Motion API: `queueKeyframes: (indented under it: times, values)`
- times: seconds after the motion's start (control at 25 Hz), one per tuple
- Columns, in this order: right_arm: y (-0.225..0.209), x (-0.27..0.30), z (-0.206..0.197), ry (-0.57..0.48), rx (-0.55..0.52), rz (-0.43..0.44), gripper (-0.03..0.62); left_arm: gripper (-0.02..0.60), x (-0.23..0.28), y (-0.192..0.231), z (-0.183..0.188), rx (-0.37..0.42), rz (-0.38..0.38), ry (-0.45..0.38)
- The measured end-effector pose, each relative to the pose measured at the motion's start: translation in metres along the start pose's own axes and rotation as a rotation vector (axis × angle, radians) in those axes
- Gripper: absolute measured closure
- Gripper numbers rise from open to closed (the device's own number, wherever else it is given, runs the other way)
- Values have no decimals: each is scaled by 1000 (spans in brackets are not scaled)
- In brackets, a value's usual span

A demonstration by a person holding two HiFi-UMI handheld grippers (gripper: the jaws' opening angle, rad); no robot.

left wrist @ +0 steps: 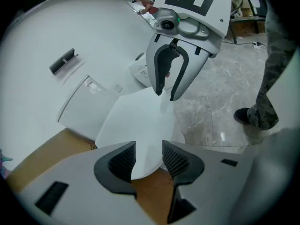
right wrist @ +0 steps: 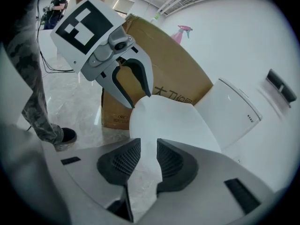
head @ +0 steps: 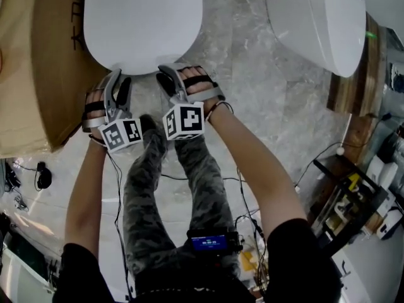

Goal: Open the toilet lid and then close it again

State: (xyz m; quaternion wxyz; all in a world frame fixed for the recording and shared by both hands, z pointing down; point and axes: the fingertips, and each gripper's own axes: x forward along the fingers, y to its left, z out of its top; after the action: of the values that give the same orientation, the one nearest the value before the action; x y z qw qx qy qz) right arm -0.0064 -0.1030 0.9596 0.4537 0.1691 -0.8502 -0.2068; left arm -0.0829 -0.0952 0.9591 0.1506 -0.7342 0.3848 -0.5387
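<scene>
My left claw (left wrist: 149,154) clamps the toilet lid (left wrist: 136,121) by its front rim, low centre of frame. My right claw (right wrist: 148,157) pinches that rim alongside, narrower.

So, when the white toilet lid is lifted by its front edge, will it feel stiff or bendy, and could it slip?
The toilet lid looks smooth and glossy, so it may slip; the left tongs and right tongs pinch only its front rim. It looks thin yet shows no sag between them, so it is probably stiff and fairly light.
</scene>
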Motion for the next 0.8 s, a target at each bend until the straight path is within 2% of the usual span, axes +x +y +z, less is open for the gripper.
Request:
queueKeyframes:
  times: [0.12,0.2,0.36,0.52,0.68,0.8]
  values:
    - [-19,-28,13,24,97,4,525,520,-25,25,17,-31,11,-10]
    - [-41,-42,19,51,178,-5,545,549,-37,47,31,-71,18,-19]
    - [-103,-75,40,74,350,-62,569,571,-66,109,65,-168,38,-47]
    - [-159,-133,77,66,458,-87,579,572,-117,162,105,-269,7,-91]
    - [-196,-198,118,35,563,-64,580,572,-183,204,146,-390,-17,-161]
    - [-213,-234,141,1,665,-25,580,572,-221,227,171,-448,-39,-221]
